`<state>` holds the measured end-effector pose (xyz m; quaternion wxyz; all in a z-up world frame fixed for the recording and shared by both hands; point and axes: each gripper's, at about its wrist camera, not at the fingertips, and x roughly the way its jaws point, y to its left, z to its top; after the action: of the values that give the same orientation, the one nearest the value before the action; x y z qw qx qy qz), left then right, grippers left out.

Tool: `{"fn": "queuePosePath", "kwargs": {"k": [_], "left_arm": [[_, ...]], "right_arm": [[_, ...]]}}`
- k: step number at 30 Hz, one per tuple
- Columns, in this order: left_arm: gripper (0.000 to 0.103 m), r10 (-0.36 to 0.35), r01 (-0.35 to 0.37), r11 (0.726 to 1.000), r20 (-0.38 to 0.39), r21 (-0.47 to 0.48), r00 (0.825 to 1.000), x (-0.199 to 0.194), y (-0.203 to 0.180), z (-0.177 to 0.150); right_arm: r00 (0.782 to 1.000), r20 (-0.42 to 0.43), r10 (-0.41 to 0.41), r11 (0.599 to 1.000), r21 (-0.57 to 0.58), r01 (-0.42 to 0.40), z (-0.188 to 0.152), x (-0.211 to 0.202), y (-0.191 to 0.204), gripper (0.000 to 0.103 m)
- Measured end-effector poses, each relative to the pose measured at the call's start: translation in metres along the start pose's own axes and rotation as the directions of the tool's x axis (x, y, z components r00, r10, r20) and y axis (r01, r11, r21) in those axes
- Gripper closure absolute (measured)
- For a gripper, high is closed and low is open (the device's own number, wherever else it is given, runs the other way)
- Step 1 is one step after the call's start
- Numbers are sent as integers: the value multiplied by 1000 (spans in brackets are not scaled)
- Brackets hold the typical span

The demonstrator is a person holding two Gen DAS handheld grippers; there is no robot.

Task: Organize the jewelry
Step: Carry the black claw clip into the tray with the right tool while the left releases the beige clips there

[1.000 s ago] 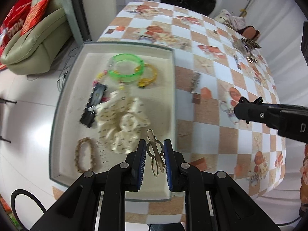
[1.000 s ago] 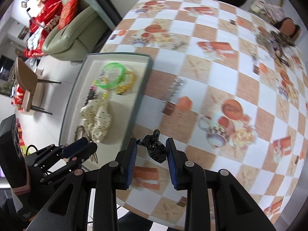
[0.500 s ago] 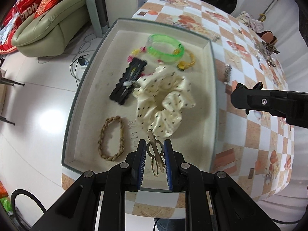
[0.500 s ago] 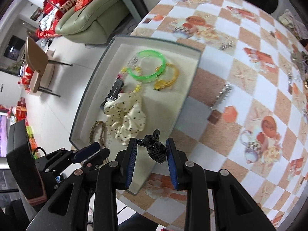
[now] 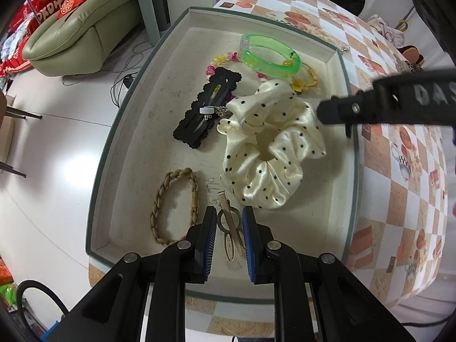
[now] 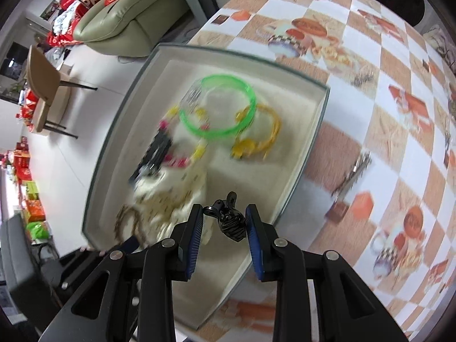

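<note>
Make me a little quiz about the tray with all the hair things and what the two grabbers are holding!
1. True or false: the green bangle lies on the tablecloth outside the tray.
2. What is between the left gripper's fingers? A) gold hair clip B) braided band C) scrunchie
3. Fill in: the right gripper holds a small ____ claw clip.

Key: 1 false, it is inside the tray. 2 A, the gold hair clip. 3 black, the claw clip.
</note>
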<state>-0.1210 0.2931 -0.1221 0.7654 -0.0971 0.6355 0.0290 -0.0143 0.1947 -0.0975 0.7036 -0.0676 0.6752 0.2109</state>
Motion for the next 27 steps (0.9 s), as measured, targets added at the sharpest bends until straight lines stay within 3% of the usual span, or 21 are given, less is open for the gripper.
{"fn": "queuePosePath", "kwargs": {"k": [10,17,24,27], "left_arm": [[80,44,-44,998,8,44,999,10,-8,-2],[79,65,-65,996,3,67,998,11,-13,-4],[79,89,-87,992,-17,88,996,11,-17,-2],[79,97,-94,991,-20,98,995,10,-18,-1]], "right_arm": [[999,-40,-35,999,22,36,14,35,-7,69],[999,-37,-33,999,14,33,12,36,-7,67],[1000,-15,24,999,39,-24,21,24,-11,43],[999,6,42,998,50,-42,22,13,-12,38]]}}
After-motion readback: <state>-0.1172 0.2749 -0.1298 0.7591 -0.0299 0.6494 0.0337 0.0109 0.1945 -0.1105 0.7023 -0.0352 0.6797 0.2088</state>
